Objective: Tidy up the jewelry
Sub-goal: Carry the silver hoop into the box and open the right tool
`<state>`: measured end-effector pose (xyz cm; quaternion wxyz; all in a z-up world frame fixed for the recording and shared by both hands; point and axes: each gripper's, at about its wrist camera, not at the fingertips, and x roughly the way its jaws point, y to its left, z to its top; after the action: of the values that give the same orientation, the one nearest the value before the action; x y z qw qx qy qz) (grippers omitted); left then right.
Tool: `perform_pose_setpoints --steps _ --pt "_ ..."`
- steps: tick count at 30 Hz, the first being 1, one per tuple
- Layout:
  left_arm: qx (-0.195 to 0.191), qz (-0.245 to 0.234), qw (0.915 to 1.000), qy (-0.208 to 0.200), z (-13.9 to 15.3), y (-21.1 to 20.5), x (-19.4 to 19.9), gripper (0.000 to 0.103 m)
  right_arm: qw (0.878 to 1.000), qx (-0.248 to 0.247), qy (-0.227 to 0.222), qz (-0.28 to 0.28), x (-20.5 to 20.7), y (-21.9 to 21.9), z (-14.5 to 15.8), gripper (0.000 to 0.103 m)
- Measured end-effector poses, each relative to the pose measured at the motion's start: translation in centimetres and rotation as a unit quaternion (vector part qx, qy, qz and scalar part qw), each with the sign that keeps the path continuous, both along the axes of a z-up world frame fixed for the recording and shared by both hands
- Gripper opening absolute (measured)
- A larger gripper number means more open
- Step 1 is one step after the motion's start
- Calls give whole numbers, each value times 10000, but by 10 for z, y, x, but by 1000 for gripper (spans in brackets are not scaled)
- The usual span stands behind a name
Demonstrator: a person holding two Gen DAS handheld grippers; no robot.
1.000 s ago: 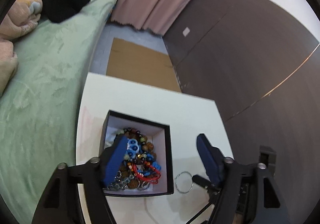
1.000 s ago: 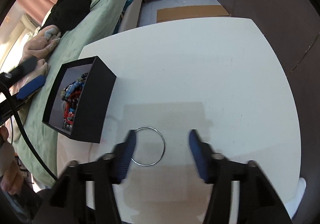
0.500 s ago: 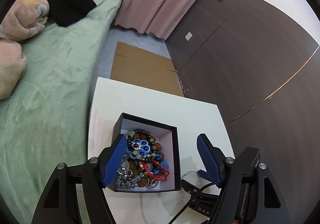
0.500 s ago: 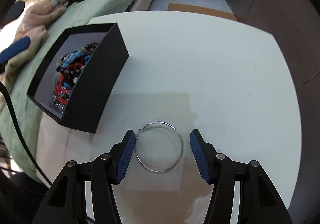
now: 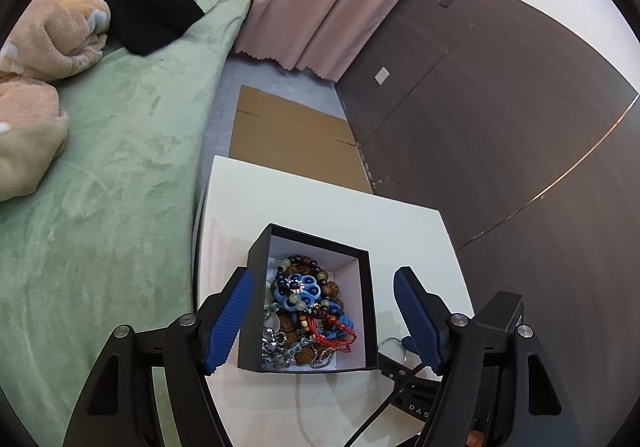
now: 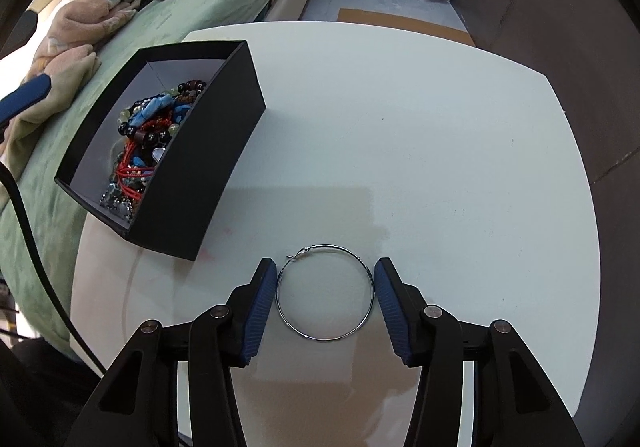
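Note:
A thin silver hoop lies flat on the white table. My right gripper points down over it with a blue pad on each side of the hoop. Its jaws are closing, and both pads sit a hair off the wire. A black box with a white inside holds a heap of bead bracelets to the left. In the left wrist view my left gripper hovers open above that box, with nothing between its fingers. Part of the hoop shows right of the box.
A green bed with pink blankets and black clothing borders the table's left side. A flat cardboard sheet lies on the floor beyond it. Dark wall panels stand to the right. A black cable hangs at the left.
My right gripper has come in over the hoop, and its jaws have narrowed around it. My left gripper has drawn back a little from the box, still open.

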<state>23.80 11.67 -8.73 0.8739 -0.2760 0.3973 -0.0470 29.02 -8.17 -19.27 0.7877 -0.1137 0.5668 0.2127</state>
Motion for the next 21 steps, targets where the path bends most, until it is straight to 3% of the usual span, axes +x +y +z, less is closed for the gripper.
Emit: perform_pose_setpoints --steps 10,16,21 --pt "13 51 10000 -38 3 7 -3 73 9950 882 -120 -448 12 -19 28 51" --pt "201 165 9997 38 2 11 -5 73 9788 1881 -494 -641 13 -14 61 51" --pt "164 311 9993 83 0 22 -7 74 9661 2459 -556 -558 14 7 68 51"
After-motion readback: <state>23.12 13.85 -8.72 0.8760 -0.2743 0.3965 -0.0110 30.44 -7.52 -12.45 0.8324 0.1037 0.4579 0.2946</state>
